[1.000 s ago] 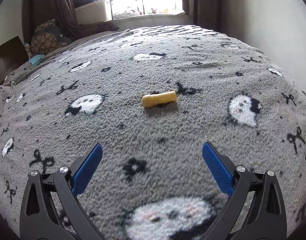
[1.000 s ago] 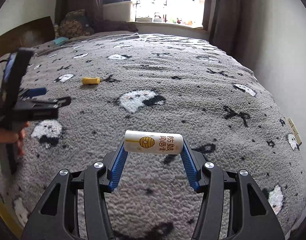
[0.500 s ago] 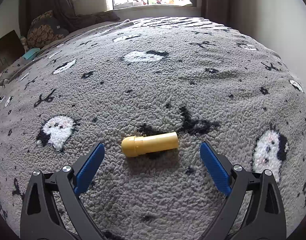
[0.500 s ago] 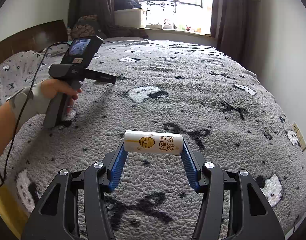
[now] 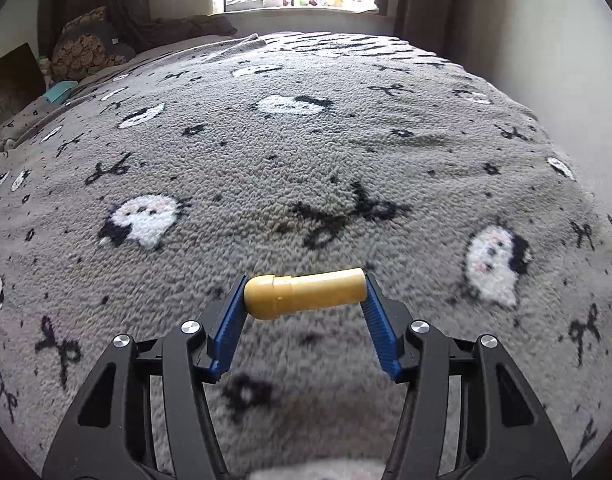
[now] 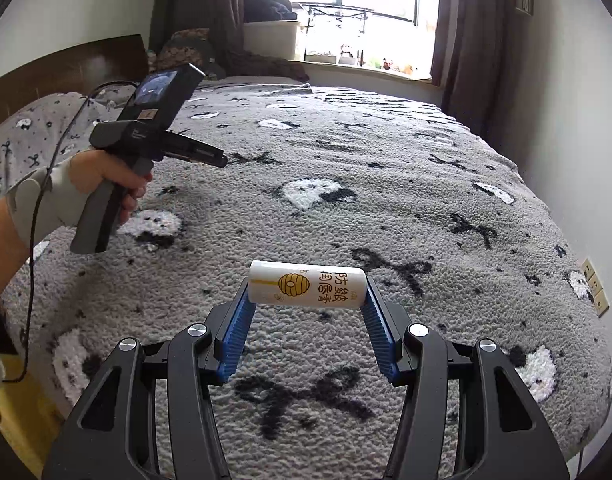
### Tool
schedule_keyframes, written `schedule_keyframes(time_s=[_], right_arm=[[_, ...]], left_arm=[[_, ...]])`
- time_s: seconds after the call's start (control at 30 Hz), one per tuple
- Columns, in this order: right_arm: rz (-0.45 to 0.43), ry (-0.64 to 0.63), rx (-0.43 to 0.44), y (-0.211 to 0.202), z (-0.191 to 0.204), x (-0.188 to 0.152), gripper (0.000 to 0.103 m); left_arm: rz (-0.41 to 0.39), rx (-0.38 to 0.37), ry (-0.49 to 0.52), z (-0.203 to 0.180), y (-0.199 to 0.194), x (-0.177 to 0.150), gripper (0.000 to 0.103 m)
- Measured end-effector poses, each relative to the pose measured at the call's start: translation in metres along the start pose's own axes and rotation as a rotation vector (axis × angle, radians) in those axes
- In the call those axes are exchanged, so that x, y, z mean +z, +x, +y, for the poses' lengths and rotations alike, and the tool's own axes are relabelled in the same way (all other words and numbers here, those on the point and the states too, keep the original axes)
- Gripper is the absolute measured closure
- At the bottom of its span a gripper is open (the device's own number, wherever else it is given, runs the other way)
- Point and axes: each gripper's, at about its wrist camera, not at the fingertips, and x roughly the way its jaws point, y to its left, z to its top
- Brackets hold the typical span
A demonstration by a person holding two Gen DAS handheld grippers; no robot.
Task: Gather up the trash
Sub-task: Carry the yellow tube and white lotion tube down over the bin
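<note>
My left gripper (image 5: 305,294) is shut on a small yellow tube (image 5: 306,292), held crosswise between the blue pads just above the grey blanket (image 5: 306,160). My right gripper (image 6: 306,290) is shut on a white lip-balm tube (image 6: 306,285) with a yellow beehive print, held crosswise above the blanket (image 6: 386,184). In the right wrist view the left gripper's body (image 6: 146,136) shows at the left in a gloved hand, seen side-on; its fingertips and the yellow tube are not visible there.
The bed's grey fleece blanket with white ghost and black bow patterns fills both views. Pillows (image 5: 86,50) and a wooden headboard (image 6: 66,68) are at the far left. A wall (image 6: 578,120) runs along the right, a window (image 6: 366,12) at the back.
My left gripper came down over the yellow tube, shut on it and lifted it slightly. My right gripper kept holding the white tube while it shifted a little over the bed.
</note>
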Motion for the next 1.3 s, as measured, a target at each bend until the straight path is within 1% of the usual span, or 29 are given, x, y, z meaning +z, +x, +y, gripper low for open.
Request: schedule_keyframes(time_s=[0.07,0.13,0.3,0.37,0.43,0.5,0.63,0.77,0.87,0.97,1.03,1.13,1.3], right_arm=[[-0.005,-0.009,0.000,-0.010,0.007,-0.003,0.049],[-0.013,-0.024,-0.003,-0.023,0.016,-0.007,0.049],[-0.045,-0.066,-0.041,-0.059,0.038,-0.021,0.049],[-0.053,-0.072,-0.057,-0.071,0.044,-0.028,0.049],[-0.058,-0.075,-0.068,-0.080,0.051,-0.035,0.049],[-0.058,-0.070,-0.059,-0.090,0.058,-0.045,0.049],[-0.048,-0.056,-0.034,-0.105,0.073,-0.064,0.049],[-0.041,-0.039,-0.003,-0.121,0.085,-0.083,0.049],[-0.034,-0.025,0.020,-0.130,0.092,-0.095,0.049],[-0.021,-0.018,0.035,-0.136,0.099,-0.109,0.049],[-0.006,-0.011,0.047,-0.137,0.103,-0.117,0.049],[0.028,-0.002,0.055,-0.131,0.107,-0.130,0.049],[0.110,0.009,0.056,-0.108,0.112,-0.152,0.049]], left_arm=[[-0.022,0.004,0.026,0.000,-0.029,-0.019,0.050],[-0.037,-0.009,0.047,0.001,-0.056,-0.038,0.050],[-0.083,-0.041,0.110,-0.001,-0.125,-0.095,0.050],[-0.094,-0.043,0.130,-0.003,-0.147,-0.119,0.050],[-0.104,-0.063,0.146,-0.006,-0.167,-0.144,0.049],[-0.127,-0.094,0.143,-0.007,-0.187,-0.167,0.049],[-0.211,-0.151,0.105,-0.005,-0.230,-0.199,0.050],[-0.258,-0.158,0.116,-0.008,-0.265,-0.223,0.049],[-0.247,-0.162,0.127,-0.012,-0.277,-0.246,0.049],[-0.214,-0.172,0.140,-0.017,-0.278,-0.274,0.050],[-0.193,-0.192,0.126,-0.017,-0.276,-0.291,0.050],[-0.162,-0.216,0.094,-0.016,-0.270,-0.315,0.050],[-0.090,-0.206,0.083,-0.019,-0.247,-0.346,0.050]])
